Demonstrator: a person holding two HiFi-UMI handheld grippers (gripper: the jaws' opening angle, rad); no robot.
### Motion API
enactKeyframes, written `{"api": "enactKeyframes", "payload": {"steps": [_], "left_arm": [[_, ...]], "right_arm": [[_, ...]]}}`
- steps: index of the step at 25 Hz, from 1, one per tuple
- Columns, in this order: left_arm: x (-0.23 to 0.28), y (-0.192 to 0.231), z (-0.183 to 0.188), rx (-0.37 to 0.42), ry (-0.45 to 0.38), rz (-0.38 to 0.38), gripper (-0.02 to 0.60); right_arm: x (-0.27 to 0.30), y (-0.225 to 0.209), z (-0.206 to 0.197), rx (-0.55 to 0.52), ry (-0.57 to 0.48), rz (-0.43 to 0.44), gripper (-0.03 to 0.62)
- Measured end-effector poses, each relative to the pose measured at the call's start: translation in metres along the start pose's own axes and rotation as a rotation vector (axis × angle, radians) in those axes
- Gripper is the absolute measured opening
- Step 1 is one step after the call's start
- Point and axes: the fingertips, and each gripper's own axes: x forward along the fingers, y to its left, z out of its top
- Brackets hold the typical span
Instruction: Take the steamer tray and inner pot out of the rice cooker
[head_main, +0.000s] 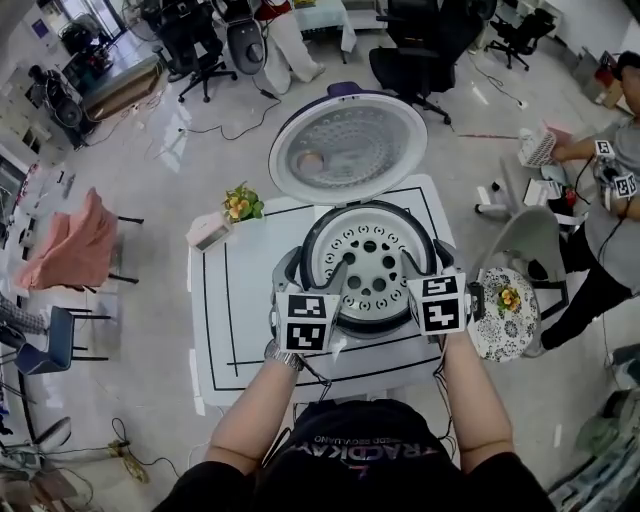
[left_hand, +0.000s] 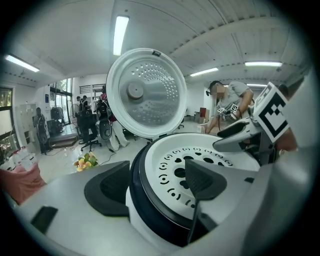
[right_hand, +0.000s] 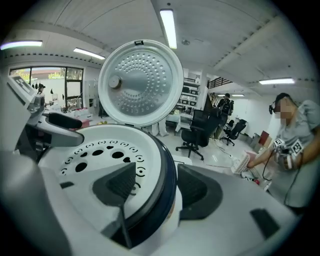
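Glossy pale floor (head_main: 150, 180), black office chairs (head_main: 415, 50), ceiling strip lights (left_hand: 120, 32).

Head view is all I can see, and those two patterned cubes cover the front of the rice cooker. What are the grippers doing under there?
Observer: The left gripper has its jaws apart, astride the edge of the steamer tray. One jaw is over the tray, the other outside the white wall of the rice cooker.
Operator: And the other one?
Observer: The right gripper stands the same way on its own side, jaws apart and not closed on anything.
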Motion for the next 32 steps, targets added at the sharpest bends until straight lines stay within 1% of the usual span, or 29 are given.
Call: {"api": "enactKeyframes", "payload": {"steps": [4, 7, 9, 12, 17, 19, 23, 26, 30, 32], "left_arm": [[0.005, 0.000, -0.005, 0.013, 0.019, -0.027, 0.334], [0.008, -0.001, -0.010, 0.020, 0.025, -0.040, 0.334], [0.009, -0.002, -0.010, 0.030, 0.025, -0.046, 0.334], [0.009, -0.004, -0.008, 0.031, 0.022, -0.059, 0.334], [0.006, -0.008, -0.007, 0.037, 0.020, -0.081, 0.337], [0.005, -0.007, -0.007, 0.036, 0.015, -0.087, 0.337], [0.005, -0.009, -0.006, 0.035, 0.006, -0.101, 0.337], [0.004, -0.007, -0.003, 0.036, 0.009, -0.107, 0.337], [0.003, -0.005, -0.002, 0.032, 0.005, -0.111, 0.337], [0.003, -0.004, -0.001, 0.028, 0.001, -0.109, 0.337]], "right_arm": [[0.000, 0.000, -0.007, -0.021, 0.049, -0.040, 0.247], [0.000, 0.000, -0.011, -0.070, 0.089, -0.078, 0.247], [0.000, 0.000, -0.011, -0.092, 0.104, -0.095, 0.245], [-0.001, -0.002, -0.010, -0.094, 0.111, -0.109, 0.236], [-0.003, -0.007, -0.006, -0.110, 0.113, -0.149, 0.190], [-0.004, -0.007, -0.005, -0.104, 0.105, -0.157, 0.178], [-0.010, -0.010, 0.005, -0.111, 0.070, -0.187, 0.127], [-0.013, -0.011, 0.014, -0.110, 0.046, -0.198, 0.117], [-0.019, -0.009, 0.024, -0.096, -0.007, -0.204, 0.103], [-0.023, -0.009, 0.030, -0.084, -0.048, -0.216, 0.074]]}}
